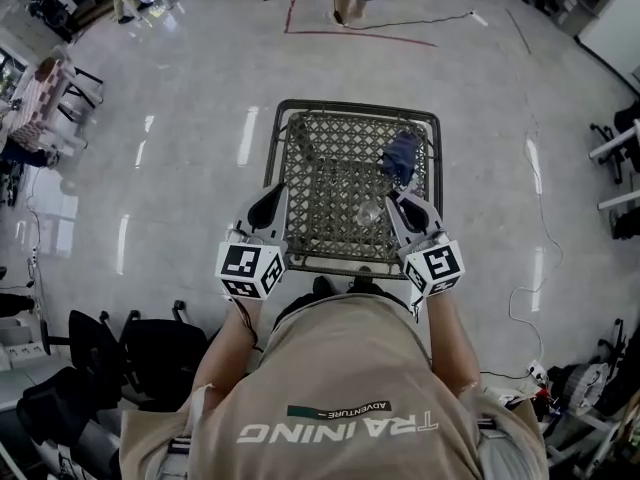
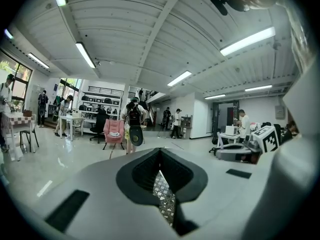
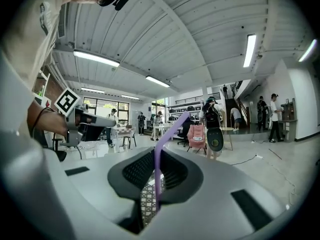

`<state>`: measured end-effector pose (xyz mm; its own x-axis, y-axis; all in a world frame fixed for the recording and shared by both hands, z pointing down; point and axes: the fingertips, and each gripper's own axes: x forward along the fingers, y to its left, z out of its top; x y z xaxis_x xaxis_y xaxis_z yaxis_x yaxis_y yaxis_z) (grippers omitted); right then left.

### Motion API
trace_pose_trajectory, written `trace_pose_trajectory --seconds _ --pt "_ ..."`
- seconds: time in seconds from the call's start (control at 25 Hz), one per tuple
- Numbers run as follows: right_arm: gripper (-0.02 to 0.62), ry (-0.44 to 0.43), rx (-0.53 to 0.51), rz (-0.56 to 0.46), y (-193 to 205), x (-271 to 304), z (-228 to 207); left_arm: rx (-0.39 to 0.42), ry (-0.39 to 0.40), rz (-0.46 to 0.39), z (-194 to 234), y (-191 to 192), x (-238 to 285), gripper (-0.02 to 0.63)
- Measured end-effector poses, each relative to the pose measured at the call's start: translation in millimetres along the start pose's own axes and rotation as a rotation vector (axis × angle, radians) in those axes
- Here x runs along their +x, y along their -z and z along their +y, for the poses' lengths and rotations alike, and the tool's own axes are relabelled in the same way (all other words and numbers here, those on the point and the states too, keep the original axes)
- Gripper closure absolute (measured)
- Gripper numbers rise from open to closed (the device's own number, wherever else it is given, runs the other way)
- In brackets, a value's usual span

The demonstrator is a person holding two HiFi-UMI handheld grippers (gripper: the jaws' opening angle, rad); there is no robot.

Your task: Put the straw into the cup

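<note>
A clear cup stands on the metal mesh table, near its front right part. My right gripper hovers just right of the cup, and its jaws are shut on a purple bent straw. The straw rises upright between the jaws, and its top bends away to the right. My left gripper hangs over the table's front left edge; its jaws stand together with nothing between them. In the left gripper view only a thin slit of mesh shows between them.
A dark blue object lies on the table behind the cup. Black chairs stand at my lower left, and a cable runs over the floor on the right. A person with a backpack and a pink chair are far ahead.
</note>
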<state>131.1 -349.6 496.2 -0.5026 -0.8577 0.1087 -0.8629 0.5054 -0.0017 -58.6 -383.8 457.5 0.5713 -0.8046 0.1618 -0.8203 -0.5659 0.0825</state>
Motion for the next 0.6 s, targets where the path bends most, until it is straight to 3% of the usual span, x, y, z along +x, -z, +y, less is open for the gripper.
trace_pose_trajectory --seconds 0.36,0.6 --pt "0.551 -0.033 0.094 0.089 69 35 -34 0.051 -0.065 -0.016 -9 -23 11 0.591" --pt "0.551 -0.071 0.046 0.163 99 67 -23 0.05 -0.11 0.002 14 -20 -4 0.591"
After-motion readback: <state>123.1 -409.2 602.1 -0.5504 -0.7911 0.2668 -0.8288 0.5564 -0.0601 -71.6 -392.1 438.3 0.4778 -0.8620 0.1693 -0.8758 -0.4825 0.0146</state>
